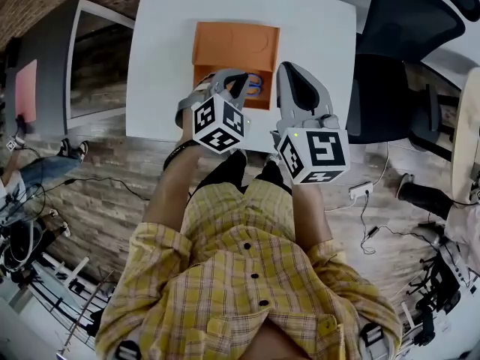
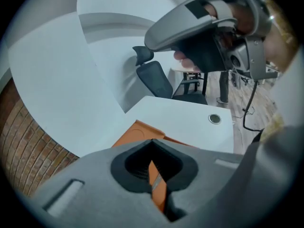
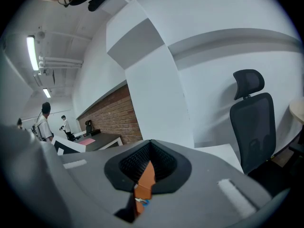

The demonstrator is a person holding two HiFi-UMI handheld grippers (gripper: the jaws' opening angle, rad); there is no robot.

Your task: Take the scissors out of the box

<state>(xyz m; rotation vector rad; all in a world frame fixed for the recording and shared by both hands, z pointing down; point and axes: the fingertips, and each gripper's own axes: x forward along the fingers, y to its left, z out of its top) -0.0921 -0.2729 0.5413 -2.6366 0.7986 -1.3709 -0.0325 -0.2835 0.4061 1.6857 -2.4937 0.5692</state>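
Progress is at the very start: the scissors [image 1: 256, 85] lie inside the open orange box [image 1: 234, 45] on the white bench [image 1: 319, 40]. Their blue and orange handles show at the box's near edge, and nothing has hold of them. Your left tongs [image 1: 238, 79] hang over that near edge, just beside the handles. Your right tongs [image 1: 289, 72] hover just right of the box, over bare bench. In each gripper view the jaws are pressed together with only a thin slit between them. Through it you see orange box, and in the right one a speck of blue; neither pair grips anything. By my reckoning the whole job is left: part one pair of tongs, close on the scissors, and lift them clear of the box.
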